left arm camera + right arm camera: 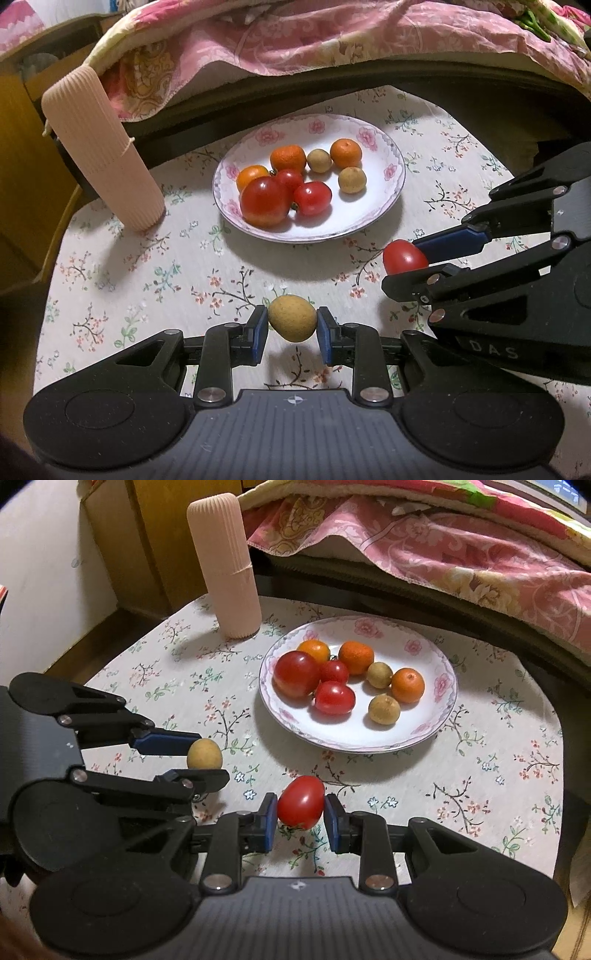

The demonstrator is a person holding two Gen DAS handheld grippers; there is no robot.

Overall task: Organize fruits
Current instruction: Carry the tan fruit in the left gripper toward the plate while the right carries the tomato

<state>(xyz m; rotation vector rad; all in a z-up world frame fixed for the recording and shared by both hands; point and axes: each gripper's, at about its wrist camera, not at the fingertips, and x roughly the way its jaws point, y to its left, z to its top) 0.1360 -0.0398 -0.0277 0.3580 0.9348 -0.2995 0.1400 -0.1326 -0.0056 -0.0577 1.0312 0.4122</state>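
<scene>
**Fruits: one pinched in each gripper, rest on plate**

Fruits nearest first: left gripper (291,325) has its blue pads pinching a small tan-brown round longan-like fruit (291,322), held between the jaws above the floral tablecloth (147,266). Right gripper (301,805) pinches a small red oval cherry tomato (301,802) the same way, pads pressed on both sides. Each gripper shows in the other's view, side by side, near but apart.

Ahead of both jaws: white round ceramic plate with pink flower rim (384,206). On it, a big red tomato (265,201) at the near left, two smaller red tomatoes (312,198) touching it, three orange mandarins (345,153) toward the far side, two tan round fruits (352,180) to the right of the tomatoes.

Left of the plate, farther from the jaws: pale pink ribbed upright cylinder (99,151), standing on the cloth. Beyond everything: pink floral quilt (295,37) over a dark edge.
</scene>
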